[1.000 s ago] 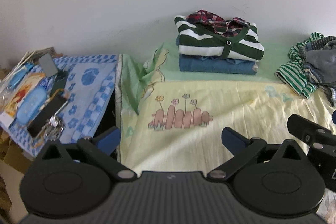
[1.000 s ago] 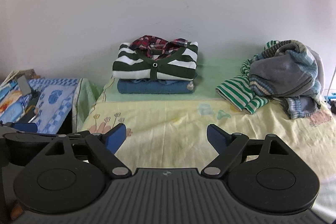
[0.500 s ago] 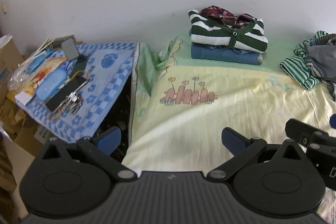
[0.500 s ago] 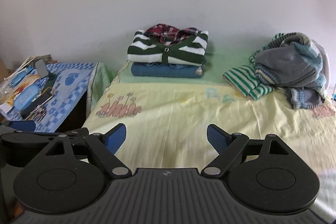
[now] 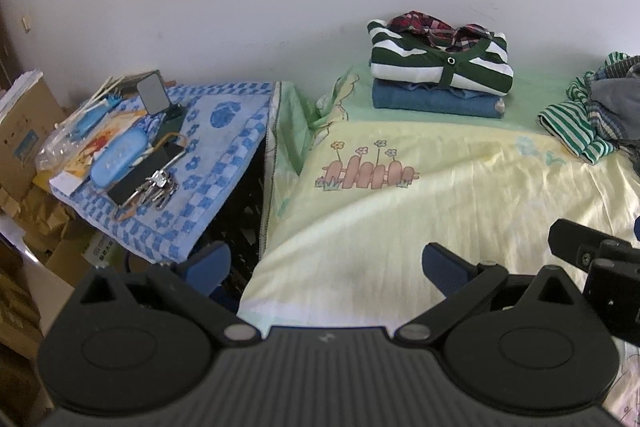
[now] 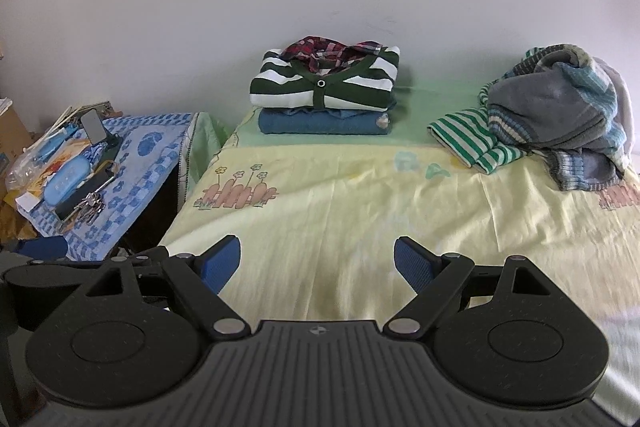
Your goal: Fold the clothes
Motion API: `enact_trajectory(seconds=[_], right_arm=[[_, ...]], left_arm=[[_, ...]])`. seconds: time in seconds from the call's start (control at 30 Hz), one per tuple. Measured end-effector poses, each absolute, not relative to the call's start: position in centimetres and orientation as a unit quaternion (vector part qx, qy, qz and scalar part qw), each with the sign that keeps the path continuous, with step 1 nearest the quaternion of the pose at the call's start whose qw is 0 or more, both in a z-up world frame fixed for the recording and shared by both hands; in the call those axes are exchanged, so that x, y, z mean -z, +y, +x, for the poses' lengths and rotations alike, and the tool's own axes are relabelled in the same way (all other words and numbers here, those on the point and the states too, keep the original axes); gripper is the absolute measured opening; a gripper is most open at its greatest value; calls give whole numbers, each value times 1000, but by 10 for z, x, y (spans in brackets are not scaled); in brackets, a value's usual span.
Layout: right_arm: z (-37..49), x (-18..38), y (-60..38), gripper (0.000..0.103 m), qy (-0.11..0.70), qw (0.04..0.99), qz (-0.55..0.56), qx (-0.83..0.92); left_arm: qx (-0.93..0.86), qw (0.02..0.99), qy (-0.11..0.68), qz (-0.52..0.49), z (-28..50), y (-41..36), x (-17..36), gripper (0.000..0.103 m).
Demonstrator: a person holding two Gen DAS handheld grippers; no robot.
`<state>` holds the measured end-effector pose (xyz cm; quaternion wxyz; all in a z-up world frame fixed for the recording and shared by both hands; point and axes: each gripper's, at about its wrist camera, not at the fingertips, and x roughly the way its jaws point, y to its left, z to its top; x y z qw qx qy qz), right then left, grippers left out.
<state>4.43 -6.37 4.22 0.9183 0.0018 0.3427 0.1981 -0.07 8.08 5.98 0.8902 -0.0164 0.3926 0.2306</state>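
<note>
A folded stack (image 5: 440, 75) (image 6: 326, 95) sits at the back of the bed by the wall: a green-and-white striped cardigan with a plaid shirt on top, blue garment beneath. An unfolded heap (image 6: 556, 115) (image 5: 596, 111) of grey, blue and green-striped clothes lies at the back right. My left gripper (image 5: 326, 263) hangs open and empty over the bed's near left corner. Open too, my right gripper (image 6: 318, 259) holds nothing above the front of the yellow sheet (image 6: 360, 211). Both are far from the clothes.
A side table (image 5: 224, 147) with a blue checked cloth stands left of the bed, holding keys (image 5: 158, 187), a blue case, a phone and papers. Cardboard boxes (image 5: 20, 131) sit further left. A white wall backs the bed. A dark gap separates table and bed.
Both grippers have drawn back from the wall, so the stack and heap look smaller and more of the side table shows. Both stay open and empty.
</note>
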Motion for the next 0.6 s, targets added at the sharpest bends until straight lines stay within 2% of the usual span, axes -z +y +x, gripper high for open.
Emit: enact_trajectory(seconds=[0.6], right_arm=[[46,-52,-50,86,322,939,18,-118]], left_arm=[[-147,907,392,-48,14,112,-73,102]])
